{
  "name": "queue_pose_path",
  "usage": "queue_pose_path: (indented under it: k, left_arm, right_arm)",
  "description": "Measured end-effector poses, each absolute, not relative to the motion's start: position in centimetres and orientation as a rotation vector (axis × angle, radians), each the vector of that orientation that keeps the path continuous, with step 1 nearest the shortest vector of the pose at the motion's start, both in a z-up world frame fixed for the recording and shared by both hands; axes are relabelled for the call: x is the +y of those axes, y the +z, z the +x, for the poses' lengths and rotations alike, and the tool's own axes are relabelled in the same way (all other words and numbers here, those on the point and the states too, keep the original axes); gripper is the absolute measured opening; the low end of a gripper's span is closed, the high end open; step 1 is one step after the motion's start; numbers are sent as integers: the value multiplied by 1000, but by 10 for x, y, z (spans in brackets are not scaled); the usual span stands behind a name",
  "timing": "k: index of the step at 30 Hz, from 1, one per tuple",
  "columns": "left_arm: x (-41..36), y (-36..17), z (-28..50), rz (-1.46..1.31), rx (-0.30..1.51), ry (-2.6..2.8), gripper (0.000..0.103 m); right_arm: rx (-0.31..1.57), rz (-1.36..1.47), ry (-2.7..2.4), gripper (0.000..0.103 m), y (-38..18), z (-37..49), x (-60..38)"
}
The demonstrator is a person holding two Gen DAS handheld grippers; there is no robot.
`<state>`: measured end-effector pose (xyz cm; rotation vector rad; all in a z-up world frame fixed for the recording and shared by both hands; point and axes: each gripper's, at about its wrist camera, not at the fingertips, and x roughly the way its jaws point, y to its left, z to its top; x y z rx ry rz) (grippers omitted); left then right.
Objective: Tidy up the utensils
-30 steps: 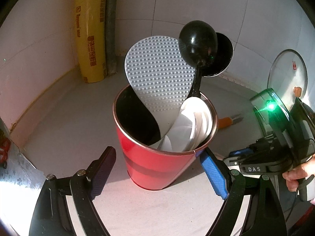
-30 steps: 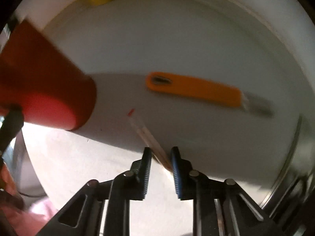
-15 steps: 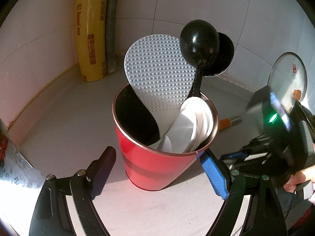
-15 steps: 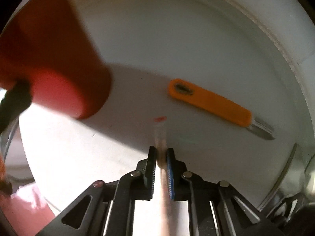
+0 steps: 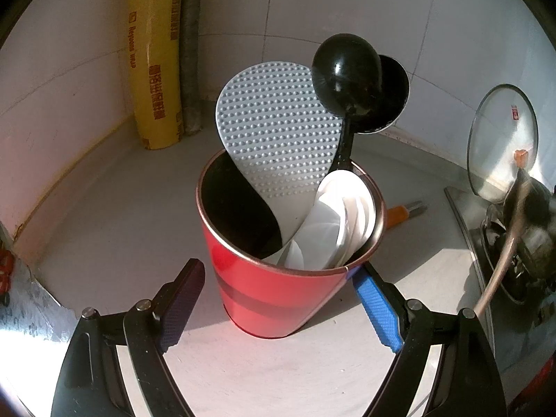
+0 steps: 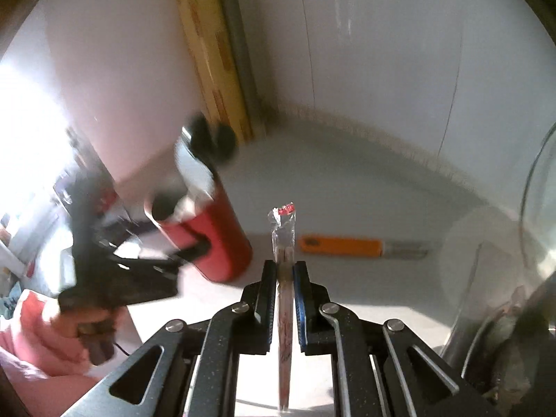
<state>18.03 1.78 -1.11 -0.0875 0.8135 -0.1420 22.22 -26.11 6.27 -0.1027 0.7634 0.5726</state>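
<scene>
Upright between the clenched fingers of the right gripper stands a wrapped pair of chopsticks, its wrapper tip pointing forward. Ahead to the right, an orange-handled peeler lies flat on the white counter. Ahead to the left stands the red cup, holding a dotted rice paddle, a black ladle and white spoons. The left gripper is spread wide, one finger on either side of the cup; whether they touch it I cannot tell.

right tool now clamped on wrapped chopsticks, lifted off counter
</scene>
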Motion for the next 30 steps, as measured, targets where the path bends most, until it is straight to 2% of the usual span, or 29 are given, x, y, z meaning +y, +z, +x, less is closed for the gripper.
queue_pose_path:
  k: [5,6,22,26,30]
  left_arm:
    - [17,-10,180,-75,812,-151,87]
    - [16,-10,180,-71,812,-152,87]
    - [21,-9,181,-81,810,-180,87]
    - [22,-9,182,-84,811,-185,87]
    - [23,-9,182,-89,810,-189,87]
  right_arm:
    - [647,-87,576,10,92,199,-258]
    - [635,-85,581,0,95,199,-260]
    - [447,-285,703,0,187,193,-185]
    - [540,-374,733,1,159,200,-174]
    - [779,-341,699,4,88,241,-194]
